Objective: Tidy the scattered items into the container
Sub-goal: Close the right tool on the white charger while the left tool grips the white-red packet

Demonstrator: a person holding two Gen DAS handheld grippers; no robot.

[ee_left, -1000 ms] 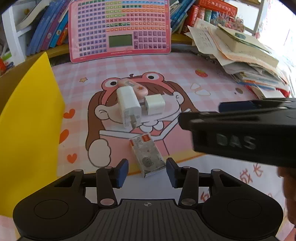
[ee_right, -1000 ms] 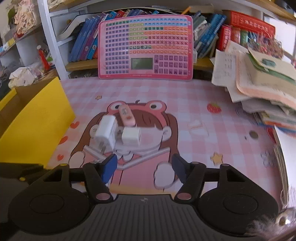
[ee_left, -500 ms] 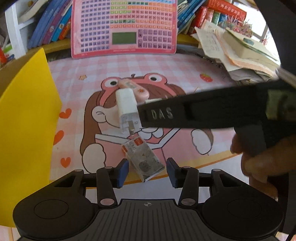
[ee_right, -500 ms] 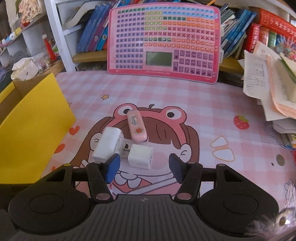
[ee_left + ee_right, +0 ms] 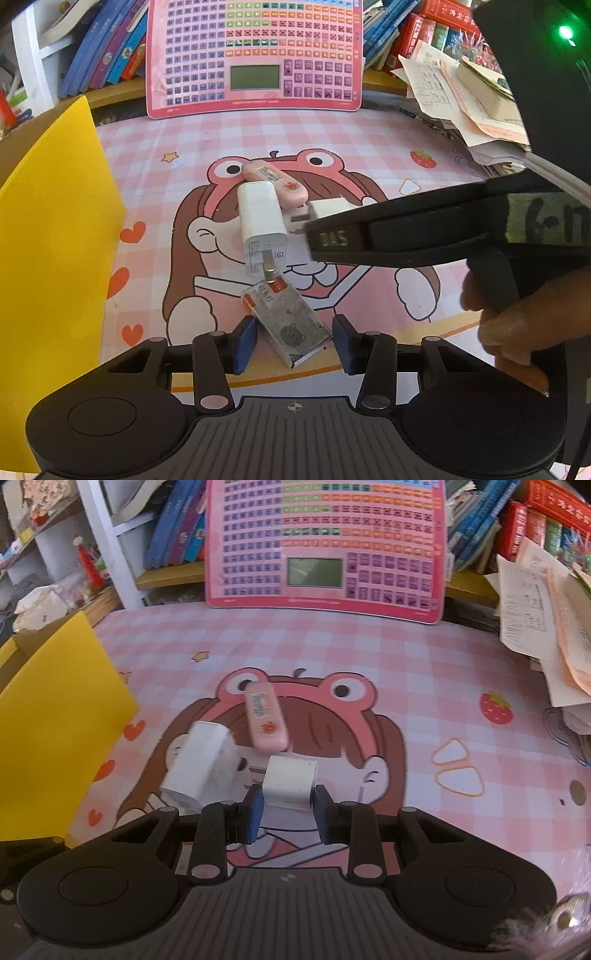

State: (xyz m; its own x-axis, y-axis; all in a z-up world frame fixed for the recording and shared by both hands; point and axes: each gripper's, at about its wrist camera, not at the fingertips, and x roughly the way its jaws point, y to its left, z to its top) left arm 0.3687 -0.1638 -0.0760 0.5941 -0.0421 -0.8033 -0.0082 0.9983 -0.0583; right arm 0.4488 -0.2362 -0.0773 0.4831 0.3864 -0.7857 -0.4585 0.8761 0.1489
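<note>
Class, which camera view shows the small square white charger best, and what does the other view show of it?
The right wrist view: the small square white charger sits whole at centre, pressed between the right gripper pads. In the left wrist view only its far corner shows; the right gripper's black body covers the rest.

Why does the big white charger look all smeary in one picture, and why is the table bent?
In the right wrist view, the larger white charger is motion-blurred, while the small white charger cube between the right gripper pads looks sharp. In the left wrist view, that larger charger is crisp. Both views are fisheye, so the pink checked mat curves at the edges.
</note>
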